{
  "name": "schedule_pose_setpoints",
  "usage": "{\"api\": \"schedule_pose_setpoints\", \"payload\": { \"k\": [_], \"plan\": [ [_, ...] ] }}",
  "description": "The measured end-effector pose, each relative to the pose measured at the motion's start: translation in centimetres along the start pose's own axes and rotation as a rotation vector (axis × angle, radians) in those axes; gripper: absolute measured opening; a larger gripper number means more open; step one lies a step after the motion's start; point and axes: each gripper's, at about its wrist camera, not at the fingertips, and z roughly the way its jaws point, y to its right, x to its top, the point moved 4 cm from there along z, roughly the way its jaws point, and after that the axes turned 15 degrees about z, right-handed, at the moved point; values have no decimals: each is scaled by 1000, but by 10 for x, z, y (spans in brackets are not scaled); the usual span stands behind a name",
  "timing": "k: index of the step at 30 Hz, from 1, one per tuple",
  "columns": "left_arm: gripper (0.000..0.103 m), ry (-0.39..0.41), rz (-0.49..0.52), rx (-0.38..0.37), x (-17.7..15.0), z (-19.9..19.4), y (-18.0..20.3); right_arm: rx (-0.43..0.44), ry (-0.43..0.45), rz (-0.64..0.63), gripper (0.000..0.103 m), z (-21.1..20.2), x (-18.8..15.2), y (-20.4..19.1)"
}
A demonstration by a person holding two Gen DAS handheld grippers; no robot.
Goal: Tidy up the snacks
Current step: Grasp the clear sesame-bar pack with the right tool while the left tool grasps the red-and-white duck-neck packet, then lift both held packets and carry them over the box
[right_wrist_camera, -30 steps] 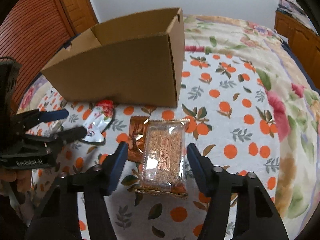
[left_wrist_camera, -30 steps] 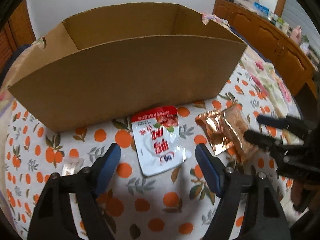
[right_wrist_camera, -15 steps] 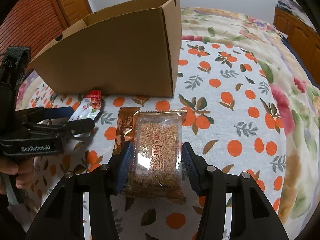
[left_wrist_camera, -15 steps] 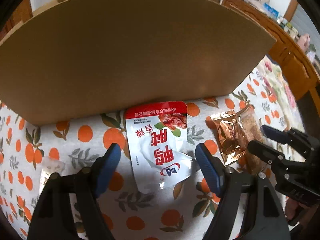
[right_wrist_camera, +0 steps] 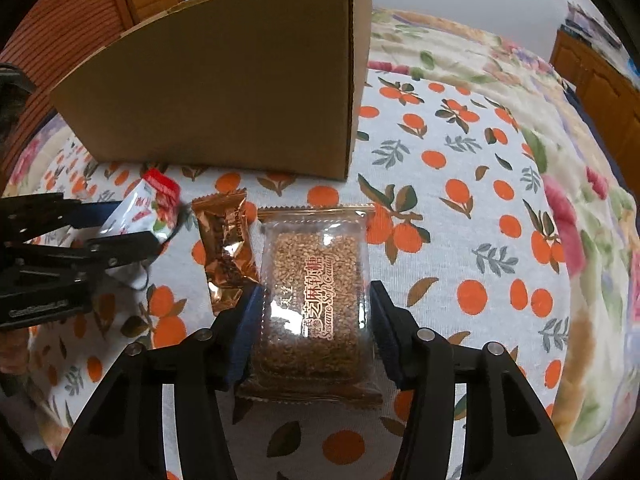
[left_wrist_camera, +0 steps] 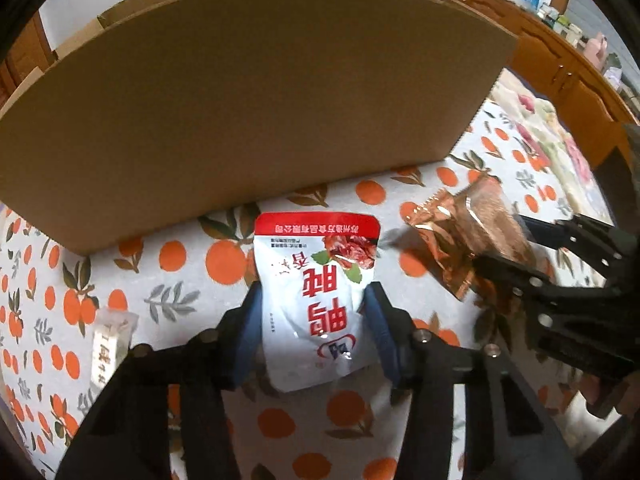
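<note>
My left gripper is shut on a white pouch with a red top, its blue pads pressing both sides; the pouch also shows in the right wrist view. My right gripper is shut on a clear sesame candy pack, pads against its two long sides. A copper foil snack lies just left of that pack and shows in the left wrist view. The open cardboard box stands right behind the snacks, also seen in the right wrist view.
A small clear-wrapped white stick snack lies left of my left gripper. Everything sits on an orange-print cloth. Wooden cabinets run along the right; a wooden door stands at the left.
Both grippers moved down and forward over their snacks and closed from open: the left onto the white pouch, the right onto the sesame candy pack.
</note>
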Motion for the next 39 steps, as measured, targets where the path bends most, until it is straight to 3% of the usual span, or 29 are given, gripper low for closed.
{"api": "schedule_pose_setpoints", "payload": {
  "k": [19, 29, 39],
  "plan": [
    [38, 20, 57, -26, -1, -31, -2, 45, -21, 42, 45, -3, 5, 5],
    [39, 90, 82, -9, 14, -62, 1, 56, 2, 31, 44, -16, 9, 1],
    [39, 196, 110, 38, 33, -109, -6, 107, 86, 21, 44, -60, 22, -6]
  ]
}}
